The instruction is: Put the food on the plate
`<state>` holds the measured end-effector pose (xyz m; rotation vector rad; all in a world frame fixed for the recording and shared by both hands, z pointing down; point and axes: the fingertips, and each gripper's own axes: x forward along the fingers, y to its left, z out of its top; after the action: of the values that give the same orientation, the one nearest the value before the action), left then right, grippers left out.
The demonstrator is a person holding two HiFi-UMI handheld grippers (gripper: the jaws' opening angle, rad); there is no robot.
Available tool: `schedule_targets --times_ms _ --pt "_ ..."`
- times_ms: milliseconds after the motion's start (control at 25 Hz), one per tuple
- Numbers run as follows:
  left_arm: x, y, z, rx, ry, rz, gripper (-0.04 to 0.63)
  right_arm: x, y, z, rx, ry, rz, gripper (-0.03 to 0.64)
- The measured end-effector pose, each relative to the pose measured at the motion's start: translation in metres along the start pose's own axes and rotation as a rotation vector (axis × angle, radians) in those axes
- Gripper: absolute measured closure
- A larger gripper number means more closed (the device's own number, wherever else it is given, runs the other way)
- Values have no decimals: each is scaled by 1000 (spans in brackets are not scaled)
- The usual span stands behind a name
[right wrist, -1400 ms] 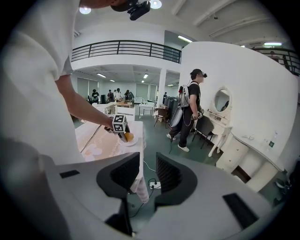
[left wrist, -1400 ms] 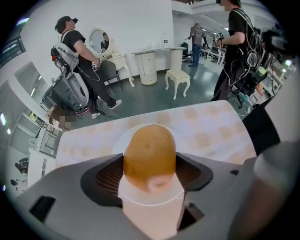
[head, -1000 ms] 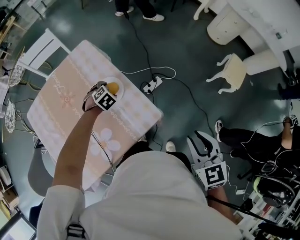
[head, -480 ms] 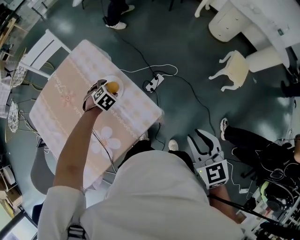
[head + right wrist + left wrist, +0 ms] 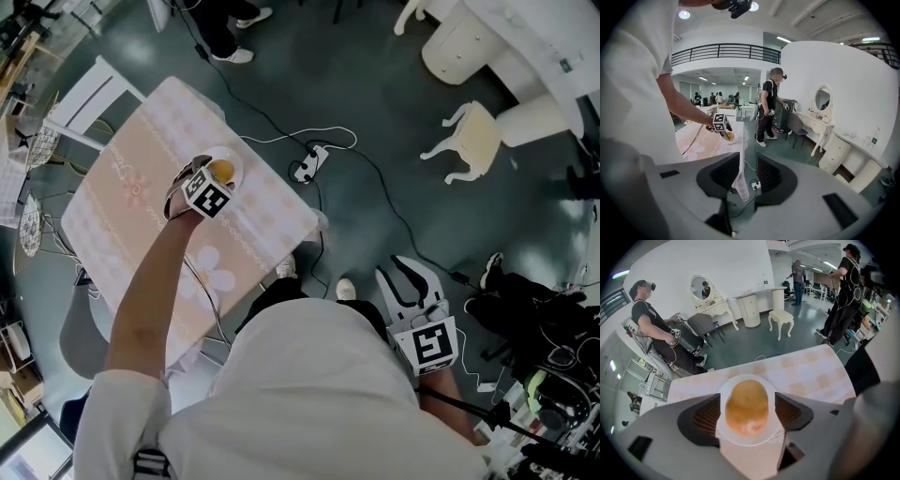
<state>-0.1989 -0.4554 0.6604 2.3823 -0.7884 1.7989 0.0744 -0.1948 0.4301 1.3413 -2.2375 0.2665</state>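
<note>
White shirt; grey left gripper and right gripper bear marker cubes.

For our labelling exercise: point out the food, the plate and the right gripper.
food (image 5: 746, 406), left gripper view, middle of its top.
plate (image 5: 769, 390), left gripper view, bare rim beside the food.
right gripper (image 5: 748, 176), right gripper view, gap between its open jaws.

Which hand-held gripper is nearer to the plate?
Left. The left hand-held gripper straddles the food on the plate; the right hand-held gripper is away from the table.

Bright, even ceiling lamps light the room; fisheye edges bend and darken.
</note>
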Motion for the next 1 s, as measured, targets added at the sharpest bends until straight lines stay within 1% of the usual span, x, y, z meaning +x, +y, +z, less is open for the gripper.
schedule_targets --times_ms 240,400,600,680,760,920,1000 --pt "-21 -7 7 -32 -17 47 237 -12 -8 -3 -13 -29 25 499" --pt "-44 -14 21 -41 -52 89 238 -22 -16 -8 -29 -37 46 499" --pt "-76 -39 37 -66 -109 135 238 -38 -23 -18 -64 -52 82 499" --pt "-95 -54 44 -89 -146 156 238 -45 -24 -19 -90 -77 110 499" --pt "-118 -74 54 -124 -200 166 238 -53 -25 -24 -109 -89 133 502" --pt "-162 -130 70 -226 -323 145 239 -69 -25 -41 -126 -103 191 526" --pt "-186 -163 77 -293 -397 123 248 -78 -22 -46 -143 -117 236 548"
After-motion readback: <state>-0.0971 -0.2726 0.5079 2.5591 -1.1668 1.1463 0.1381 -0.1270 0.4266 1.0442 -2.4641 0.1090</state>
